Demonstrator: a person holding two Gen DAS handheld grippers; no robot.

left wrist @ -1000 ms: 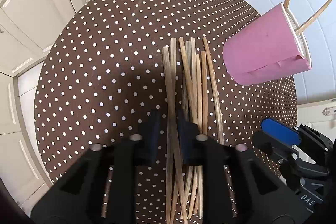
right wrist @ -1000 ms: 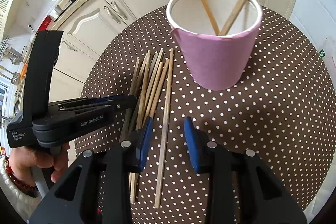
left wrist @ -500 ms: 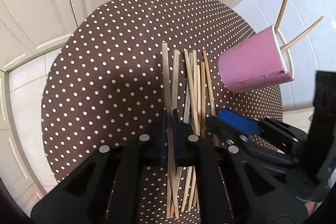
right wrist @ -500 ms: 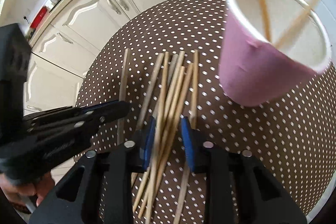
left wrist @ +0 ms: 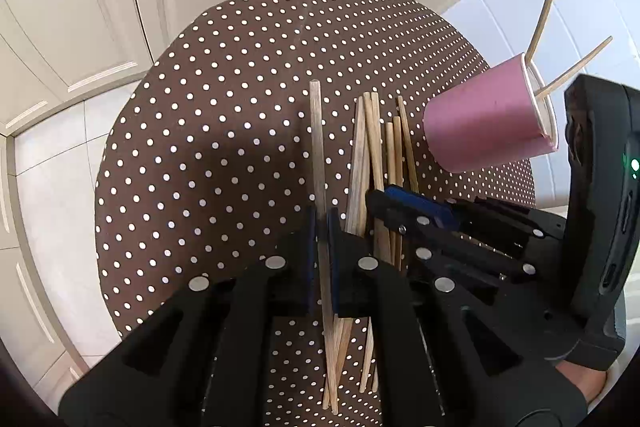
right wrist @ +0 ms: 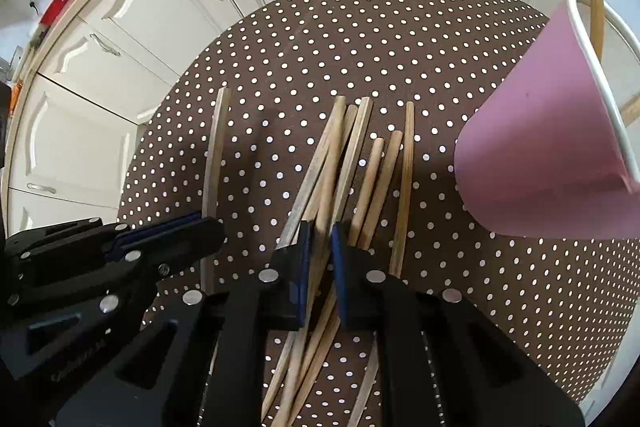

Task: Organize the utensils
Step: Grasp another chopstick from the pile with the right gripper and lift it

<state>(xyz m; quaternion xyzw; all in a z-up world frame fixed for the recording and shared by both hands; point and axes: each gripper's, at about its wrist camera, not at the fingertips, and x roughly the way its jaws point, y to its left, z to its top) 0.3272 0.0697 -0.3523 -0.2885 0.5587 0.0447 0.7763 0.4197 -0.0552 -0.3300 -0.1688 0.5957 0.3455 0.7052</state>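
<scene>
Lifting single chopstick (left wrist: 318,163) clear of pile (left wrist: 384,163), left claw (left wrist: 321,227) clenched on it; right claw (right wrist: 319,239) now closing round pile stick. Pink cup (left wrist: 486,121) next, beside pile on bench (left wrist: 224,131).

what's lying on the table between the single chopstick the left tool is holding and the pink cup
The left wrist view shows a loose bundle of wooden chopsticks lying on the brown polka-dot tablecloth, between the single wooden chopstick in the left tool and the pink paper cup.

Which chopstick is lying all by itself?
The chopstick pinched in the left gripper; it sits apart, left of the bundle beside the pink cup.
</scene>
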